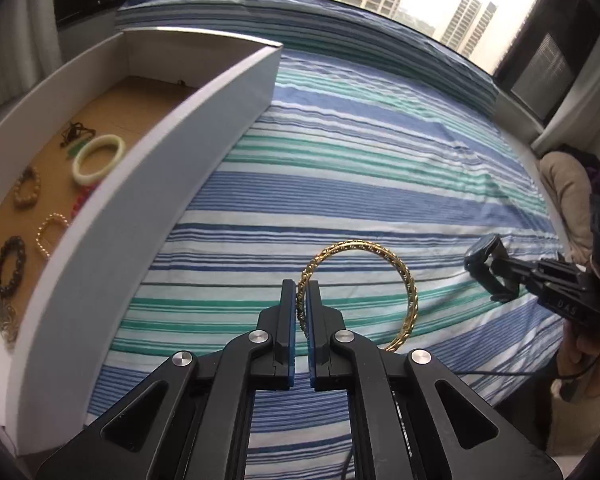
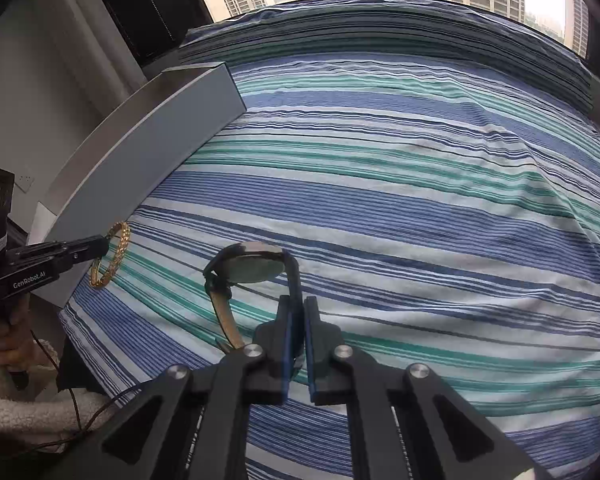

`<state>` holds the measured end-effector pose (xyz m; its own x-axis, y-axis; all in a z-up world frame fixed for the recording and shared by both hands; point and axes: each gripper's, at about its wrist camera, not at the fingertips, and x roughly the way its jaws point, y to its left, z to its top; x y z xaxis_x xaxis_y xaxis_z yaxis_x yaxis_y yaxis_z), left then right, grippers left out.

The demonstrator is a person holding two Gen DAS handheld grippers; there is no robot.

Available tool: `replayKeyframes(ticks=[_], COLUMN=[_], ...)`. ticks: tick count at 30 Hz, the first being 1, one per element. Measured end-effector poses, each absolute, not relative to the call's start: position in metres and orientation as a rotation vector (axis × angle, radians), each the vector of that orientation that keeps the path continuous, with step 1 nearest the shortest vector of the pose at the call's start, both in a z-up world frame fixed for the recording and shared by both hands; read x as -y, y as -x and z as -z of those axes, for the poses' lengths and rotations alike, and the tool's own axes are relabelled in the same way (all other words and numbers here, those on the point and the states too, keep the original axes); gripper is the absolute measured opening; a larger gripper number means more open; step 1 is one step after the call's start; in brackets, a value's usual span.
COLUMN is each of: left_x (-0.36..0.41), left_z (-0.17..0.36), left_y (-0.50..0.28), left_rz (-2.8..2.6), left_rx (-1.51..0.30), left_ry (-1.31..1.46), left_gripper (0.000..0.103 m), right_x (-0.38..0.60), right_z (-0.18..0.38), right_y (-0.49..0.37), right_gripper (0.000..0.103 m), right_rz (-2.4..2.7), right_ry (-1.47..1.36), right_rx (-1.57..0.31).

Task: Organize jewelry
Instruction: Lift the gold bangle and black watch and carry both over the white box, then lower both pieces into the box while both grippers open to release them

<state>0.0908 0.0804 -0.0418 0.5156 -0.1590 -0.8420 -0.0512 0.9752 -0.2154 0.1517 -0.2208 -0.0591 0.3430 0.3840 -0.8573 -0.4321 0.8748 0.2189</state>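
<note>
At lower centre, the left hand-held gripper (image 1: 301, 288) pinches a twisted gold metal bangle (image 1: 364, 288) by its edge, the right hand-held gripper (image 2: 300, 304) a dark leather-strapped wristwatch (image 2: 252, 266); either could slip onto the striped bed (image 1: 380, 160).

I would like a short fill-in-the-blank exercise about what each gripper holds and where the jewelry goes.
1. The left gripper is shut on a gold ____.
2. The right gripper is shut on the strap of a ____.
3. The pale green bangle lies inside the white ____.
4. The white box stands on a ____ bedsheet.

Missing words: bangle; watch; box; striped
</note>
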Motion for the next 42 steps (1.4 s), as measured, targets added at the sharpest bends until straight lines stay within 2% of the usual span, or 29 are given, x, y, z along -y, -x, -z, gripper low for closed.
replayKeyframes(ticks=[8, 14, 21, 27, 29, 30, 31, 32, 33, 34, 35, 37, 38, 42], left_x=[-0.198, -0.285, -0.338, -0.358, -0.359, -0.358, -0.357, -0.355, -0.352, -0.349, -0.346, -0.336, -0.33, -0.305], left_z=[-0.026, -0.006, 0.063, 0.097, 0.101, 0.101, 0.099, 0.095, 0.09, 0.083, 0.075, 0.059, 0.05, 0.017], left_y=[-0.071, -0.102, -0.161, -0.183, -0.184, -0.183, -0.18, -0.177, -0.172, -0.166, -0.16, -0.152, -0.146, -0.123], left_rz=[-0.142, -0.33, -0.436, -0.48, -0.484, -0.49, -0.491, -0.492, -0.5, -0.513, -0.524, -0.533, -0.536, -0.593], left_rx=[-0.927, -0.967, -1.062, -1.113, -1.12, -1.117, -1.111, -1.102, -1.084, -1.056, -1.028, -0.991, -0.972, -0.886], left_ry=[0.304, 0.386, 0.463, 0.478, 0.463, 0.448, 0.432, 0.419, 0.406, 0.39, 0.37, 0.332, 0.318, 0.242], left_gripper=[0.002, 0.002, 0.002, 0.005, 0.005, 0.009, 0.014, 0.031, 0.052, 0.06, 0.066, 0.069, 0.075, 0.101], right_x=[0.115, 0.007, -0.113, -0.168, -0.177, -0.179, -0.179, -0.176, -0.172, -0.169, -0.164, -0.154, -0.148, -0.126], right_z=[0.009, -0.023, 0.019, 0.076, 0.092, 0.096, 0.096, 0.094, 0.089, 0.084, 0.077, 0.062, 0.055, 0.025], right_y=[-0.176, -0.232, -0.329, -0.374, -0.38, -0.38, -0.38, -0.378, -0.374, -0.371, -0.366, -0.357, -0.351, -0.321], right_gripper=[0.006, 0.006, 0.006, 0.006, 0.013, 0.016, 0.024, 0.034, 0.036, 0.036, 0.036, 0.04, 0.044, 0.048], right_rz=[-0.754, -0.881, -0.846, -0.749, -0.709, -0.68, -0.661, -0.652, -0.651, -0.653, -0.66, -0.681, -0.687, -0.726], right_ry=[0.063, 0.063, 0.058, 0.11, 0.165, 0.189, 0.198, 0.199, 0.195, 0.195, 0.197, 0.192, 0.189, 0.212], right_rx=[-1.028, -0.991, -1.136, -1.253, -1.295, -1.299, -1.296, -1.289, -1.271, -1.254, -1.237, -1.204, -1.183, -1.102])
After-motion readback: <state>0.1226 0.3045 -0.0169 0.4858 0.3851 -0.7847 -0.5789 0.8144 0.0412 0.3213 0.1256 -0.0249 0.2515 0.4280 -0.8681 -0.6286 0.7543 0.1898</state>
